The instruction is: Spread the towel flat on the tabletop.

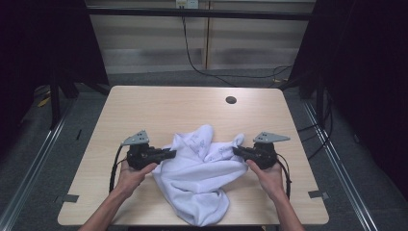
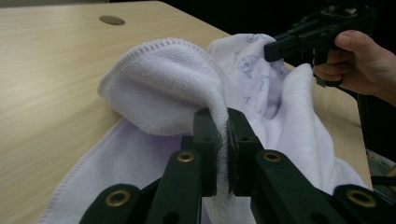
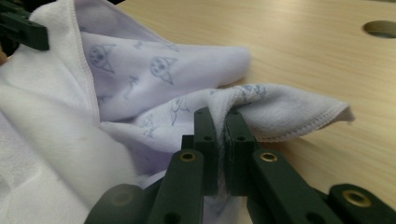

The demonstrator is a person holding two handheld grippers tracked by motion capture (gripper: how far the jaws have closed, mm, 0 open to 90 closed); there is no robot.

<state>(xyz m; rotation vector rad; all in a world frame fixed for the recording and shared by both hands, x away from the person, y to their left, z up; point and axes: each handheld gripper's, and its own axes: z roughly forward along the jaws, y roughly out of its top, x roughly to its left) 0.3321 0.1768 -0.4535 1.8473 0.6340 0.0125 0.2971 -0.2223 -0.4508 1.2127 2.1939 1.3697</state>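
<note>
Both tongs are clamped on the white towel (image 1: 199, 168): left tongs (image 1: 171, 153) and right tongs (image 1: 235, 150) pinch opposite edges. That grip likely serves to lift it off the worktop (image 1: 159, 106) and spread it

The table (image 1: 159, 103) is seen from above and behind the person, looking toward twelve o'clock. The white towel (image 2: 159, 88) is viewed close up along each gripper's jaws (low, near the tabletop); that towel is shared by all views.
</note>
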